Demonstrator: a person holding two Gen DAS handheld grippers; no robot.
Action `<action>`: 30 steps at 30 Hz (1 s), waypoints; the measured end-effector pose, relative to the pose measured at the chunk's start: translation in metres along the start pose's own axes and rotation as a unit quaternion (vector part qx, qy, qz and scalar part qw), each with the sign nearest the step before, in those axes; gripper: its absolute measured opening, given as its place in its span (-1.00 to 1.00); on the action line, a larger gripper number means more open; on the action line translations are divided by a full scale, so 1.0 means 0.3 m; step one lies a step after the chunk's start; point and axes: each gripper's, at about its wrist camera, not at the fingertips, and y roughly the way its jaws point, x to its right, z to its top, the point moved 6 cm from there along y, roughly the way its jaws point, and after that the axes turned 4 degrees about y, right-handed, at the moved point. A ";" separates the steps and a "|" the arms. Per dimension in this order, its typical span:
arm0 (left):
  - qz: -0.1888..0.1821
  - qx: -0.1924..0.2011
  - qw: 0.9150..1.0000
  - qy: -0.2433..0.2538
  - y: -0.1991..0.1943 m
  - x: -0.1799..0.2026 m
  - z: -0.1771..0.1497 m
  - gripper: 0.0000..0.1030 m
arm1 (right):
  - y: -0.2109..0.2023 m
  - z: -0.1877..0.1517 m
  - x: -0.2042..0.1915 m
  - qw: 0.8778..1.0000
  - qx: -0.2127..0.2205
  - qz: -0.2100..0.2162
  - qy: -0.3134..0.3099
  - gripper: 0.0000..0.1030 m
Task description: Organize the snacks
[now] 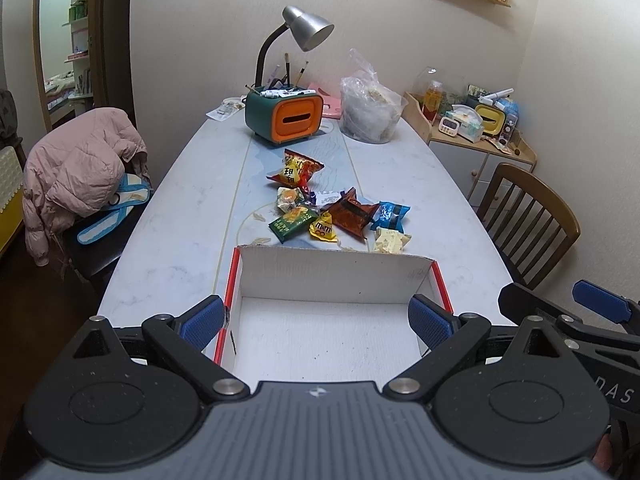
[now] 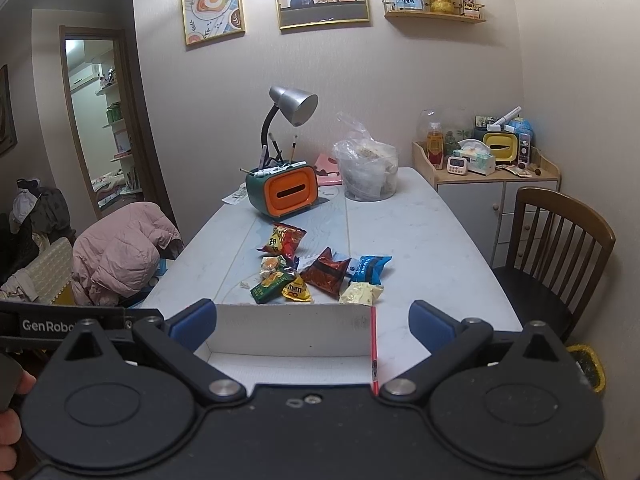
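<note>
A white cardboard box (image 1: 336,276) with red edges sits open and empty at the near end of the table; its far wall (image 2: 292,328) shows in the right wrist view too. Beyond it lies a loose pile of several snack packets: a red-yellow chip bag (image 1: 295,170), a green packet (image 1: 293,222), a yellow M&M's bag (image 1: 323,230), a dark red packet (image 1: 352,214), a blue packet (image 1: 390,216) and a pale packet (image 1: 391,240). My left gripper (image 1: 316,322) hovers open over the box. My right gripper (image 2: 312,326) is open above the box's right side, holding nothing.
A green-and-orange tissue holder (image 1: 285,114) with a grey lamp (image 1: 308,28) and a clear plastic bag (image 1: 370,108) stand at the far end. A chair with a pink jacket (image 1: 80,168) is on the left, a wooden chair (image 1: 528,220) on the right, beside a side cabinet (image 2: 496,184).
</note>
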 end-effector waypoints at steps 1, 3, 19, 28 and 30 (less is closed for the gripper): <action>0.000 -0.001 1.000 -0.001 0.001 -0.001 0.000 0.92 | 0.000 0.000 -0.001 1.000 0.000 0.000 -0.001 0.99; 0.001 -0.001 1.000 -0.001 0.001 -0.004 0.002 0.92 | -0.001 0.000 0.001 1.000 0.000 0.000 0.001 0.99; -0.003 -0.016 1.000 -0.008 0.062 -0.009 0.012 0.93 | 0.039 0.006 0.004 1.000 -0.007 0.001 -0.009 0.99; 0.027 -0.034 0.999 0.010 0.187 0.004 0.089 0.93 | 0.185 0.049 0.066 0.999 -0.032 0.007 -0.014 0.99; 0.029 -0.045 0.998 0.015 0.218 0.001 0.114 0.93 | 0.224 0.069 0.081 0.999 -0.046 0.015 -0.013 0.99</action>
